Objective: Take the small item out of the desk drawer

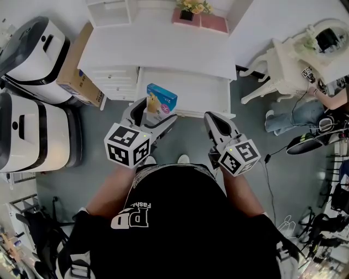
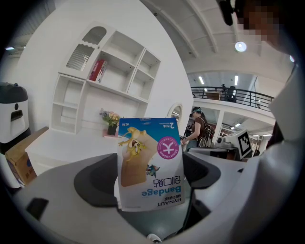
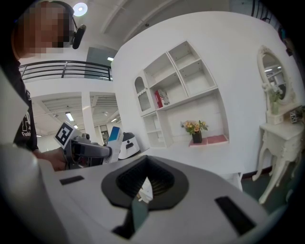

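The left gripper [image 1: 154,114] is clenched on a small flat bandage packet [image 1: 161,101], held just in front of the white desk [image 1: 163,52] and above the front edge of its open drawer [image 1: 203,93]. In the left gripper view the packet [image 2: 151,162] stands upright between the two jaws, its print upside down, with a blue band at the top, a pink round badge and a cartoon picture. The packet is clear of the drawer, and the part of the drawer floor in view looks bare white.

The right gripper [image 1: 219,124] hangs beside the left one, also in front of the desk near the drawer's right end. Its own view shows the jaws [image 3: 145,188] pressed together with nothing gripped.

At the back of the desk a small pot of flowers [image 1: 190,7] stands beside a pink tray [image 1: 214,23]. A cardboard box [image 1: 76,68] leans against the desk's left side, and a white side table [image 1: 286,62] stands well to the desk's right
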`<state>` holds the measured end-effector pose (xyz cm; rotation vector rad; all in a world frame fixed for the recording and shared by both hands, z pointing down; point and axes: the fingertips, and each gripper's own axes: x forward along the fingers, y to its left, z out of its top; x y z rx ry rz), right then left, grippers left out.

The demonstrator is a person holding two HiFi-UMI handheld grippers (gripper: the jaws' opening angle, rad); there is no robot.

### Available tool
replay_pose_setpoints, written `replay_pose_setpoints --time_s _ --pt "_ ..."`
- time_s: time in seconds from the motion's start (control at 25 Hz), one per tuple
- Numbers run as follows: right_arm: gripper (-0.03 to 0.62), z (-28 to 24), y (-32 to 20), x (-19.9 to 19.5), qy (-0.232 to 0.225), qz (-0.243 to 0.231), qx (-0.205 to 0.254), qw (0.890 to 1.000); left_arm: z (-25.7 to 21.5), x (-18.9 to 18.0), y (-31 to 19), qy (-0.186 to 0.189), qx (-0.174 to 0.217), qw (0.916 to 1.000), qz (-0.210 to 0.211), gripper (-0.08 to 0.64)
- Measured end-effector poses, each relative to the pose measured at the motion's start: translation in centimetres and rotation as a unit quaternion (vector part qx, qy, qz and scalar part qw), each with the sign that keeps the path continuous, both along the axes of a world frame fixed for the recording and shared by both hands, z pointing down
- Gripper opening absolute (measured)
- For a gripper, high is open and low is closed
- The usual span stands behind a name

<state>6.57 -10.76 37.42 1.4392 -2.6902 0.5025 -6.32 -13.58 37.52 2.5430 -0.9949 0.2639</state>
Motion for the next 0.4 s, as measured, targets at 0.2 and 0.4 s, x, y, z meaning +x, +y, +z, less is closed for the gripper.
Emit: replay_pose_setpoints --time_s 0.2,0.4 --pt "0.008 -0.14 0.26 -0.07 -0.002 0.005 0.002 1.000 0.03 0.03 0.28 0.001 -0.002 1.0000 0.004 0.416" --pt "0.007 -0.06 0.27 -0.34 0.000 0.006 0.002 1.000 0.33 0.13 0.36 0.001 -0.005 0.9999 0.009 0.416"
